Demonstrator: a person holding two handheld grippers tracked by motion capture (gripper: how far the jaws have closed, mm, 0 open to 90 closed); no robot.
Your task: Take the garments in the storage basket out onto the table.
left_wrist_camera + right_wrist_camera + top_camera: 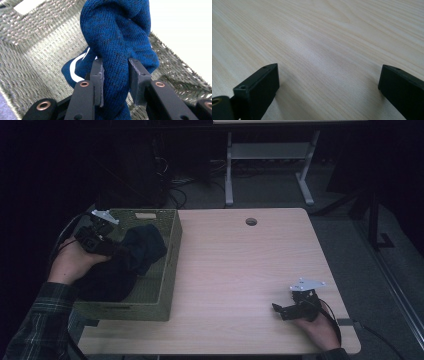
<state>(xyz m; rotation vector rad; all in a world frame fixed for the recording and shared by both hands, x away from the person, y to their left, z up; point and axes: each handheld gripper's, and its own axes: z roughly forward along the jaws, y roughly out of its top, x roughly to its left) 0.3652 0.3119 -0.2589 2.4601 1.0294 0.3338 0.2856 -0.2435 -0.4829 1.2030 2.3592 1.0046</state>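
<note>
At table's left edge: woven basket [170, 265], dark clothing heaped inside. Your left gripper [115, 75] hangs over it, jaws clamped on a fold of blue knit garment [117, 37]; a white stripe shows lower on the fabric, basket walls close on both sides. Near the front right corner: your right gripper [278, 310], jaws spread wide over bare wooden tabletop [324, 37], holding nothing. Cable hole [251, 221] at far edge.

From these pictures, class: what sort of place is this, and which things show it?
Probably an office or lab workspace: a light wooden desk with a cable hole, another desk's metal legs behind, and cables on the grey floor.
</note>
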